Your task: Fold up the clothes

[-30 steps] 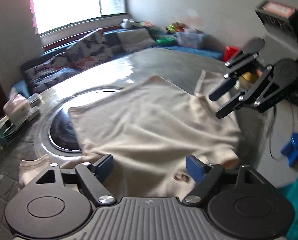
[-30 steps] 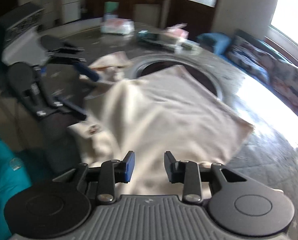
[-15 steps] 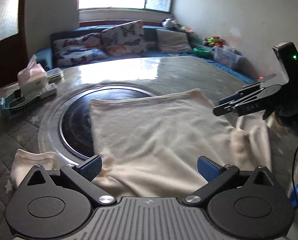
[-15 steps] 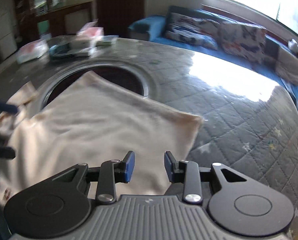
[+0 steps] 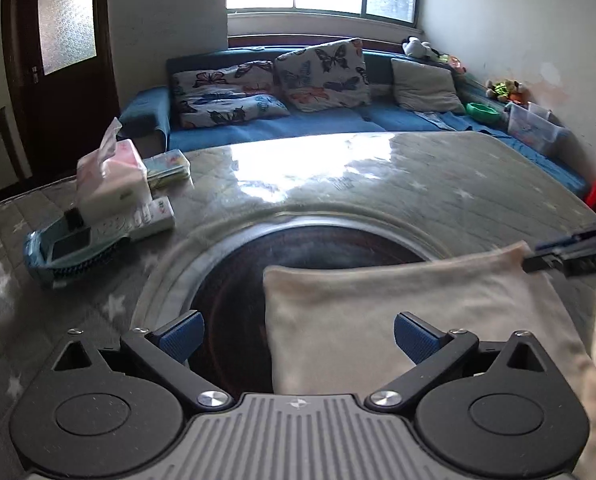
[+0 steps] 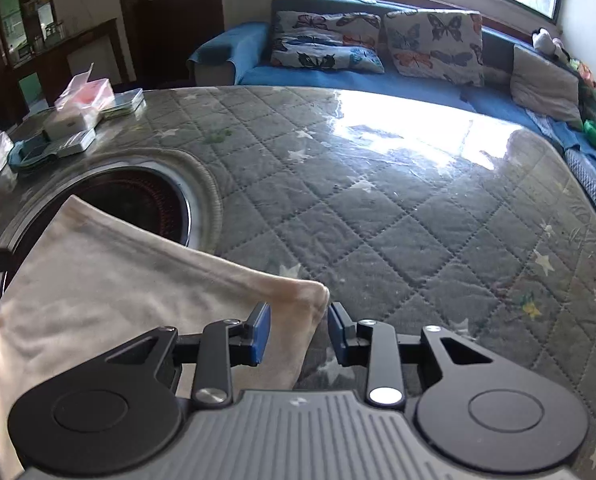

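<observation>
**At the far edge of the cloth, both tools lined up on its corners**

Over the worktop (image 6: 378,208), my two tools have swung across from the near side of the cream garment (image 5: 398,312) to its far hem, and the cloth that sagged loose a second ago now lies flat, partly over the dark round inset (image 5: 298,256). I judge one fold is laid and the next needs both far corners picked up.

My left tool (image 5: 298,338) has spread fully and grips nothing; the garment's far left corner lies between its pads, nearer the right one, well clear of both. My right tool (image 6: 298,334) stands narrowly parted and empty, with the far right corner (image 6: 314,292) just ahead of and between its fingertips, not pinched.
</observation>
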`<state>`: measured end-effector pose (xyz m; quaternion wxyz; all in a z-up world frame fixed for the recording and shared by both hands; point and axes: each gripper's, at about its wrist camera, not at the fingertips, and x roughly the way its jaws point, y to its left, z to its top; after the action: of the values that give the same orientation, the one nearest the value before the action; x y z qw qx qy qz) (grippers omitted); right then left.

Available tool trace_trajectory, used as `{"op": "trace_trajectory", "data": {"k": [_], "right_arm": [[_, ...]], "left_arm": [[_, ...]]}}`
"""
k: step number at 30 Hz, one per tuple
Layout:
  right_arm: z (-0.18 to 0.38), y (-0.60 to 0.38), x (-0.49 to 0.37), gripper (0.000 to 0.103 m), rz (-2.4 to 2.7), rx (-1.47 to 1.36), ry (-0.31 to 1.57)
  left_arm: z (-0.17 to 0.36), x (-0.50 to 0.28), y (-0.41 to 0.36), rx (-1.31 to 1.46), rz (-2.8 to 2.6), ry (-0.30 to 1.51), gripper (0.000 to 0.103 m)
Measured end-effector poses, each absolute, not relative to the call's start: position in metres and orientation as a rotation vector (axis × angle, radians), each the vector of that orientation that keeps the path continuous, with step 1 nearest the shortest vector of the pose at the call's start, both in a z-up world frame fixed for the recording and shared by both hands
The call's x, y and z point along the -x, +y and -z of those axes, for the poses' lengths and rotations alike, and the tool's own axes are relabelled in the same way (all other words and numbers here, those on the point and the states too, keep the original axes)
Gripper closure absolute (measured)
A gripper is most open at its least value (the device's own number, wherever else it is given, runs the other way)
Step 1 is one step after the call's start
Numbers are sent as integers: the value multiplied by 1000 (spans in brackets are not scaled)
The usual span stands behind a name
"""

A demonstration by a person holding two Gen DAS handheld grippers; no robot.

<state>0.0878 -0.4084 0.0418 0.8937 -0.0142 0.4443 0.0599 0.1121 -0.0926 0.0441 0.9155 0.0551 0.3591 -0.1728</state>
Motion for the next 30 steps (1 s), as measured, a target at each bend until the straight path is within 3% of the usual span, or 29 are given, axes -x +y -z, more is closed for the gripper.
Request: {"op": "trace_trajectory", "data": {"k": [4,10,12,21,22,24,30], "right_arm": [[-38,-408,-92,77,-133,37,931],[-38,-409,-96,82,-150,45,936],[-38,-409,-97,83,-152,46,934],[-37,-411,-96,76,-167,33,941],[-37,-411,-96,78,-169,34,941],[-39,-408,-99,92,-173,45,932],[-45,-395,-113,96,-158,77,873]], "left_arm": [[-31,-134,-100,-120,334,747,9],[-16,-153,-104,-107,327,785,29],[-13,-155,-103,-100,332,799,51],[-13,-158,-98,-88,347,799,93],[-13,-158,-97,-87,345,797,94],[-14,-159,-95,-84,342,794,96],[-20,-162,-88,-91,299,757,97]]}}
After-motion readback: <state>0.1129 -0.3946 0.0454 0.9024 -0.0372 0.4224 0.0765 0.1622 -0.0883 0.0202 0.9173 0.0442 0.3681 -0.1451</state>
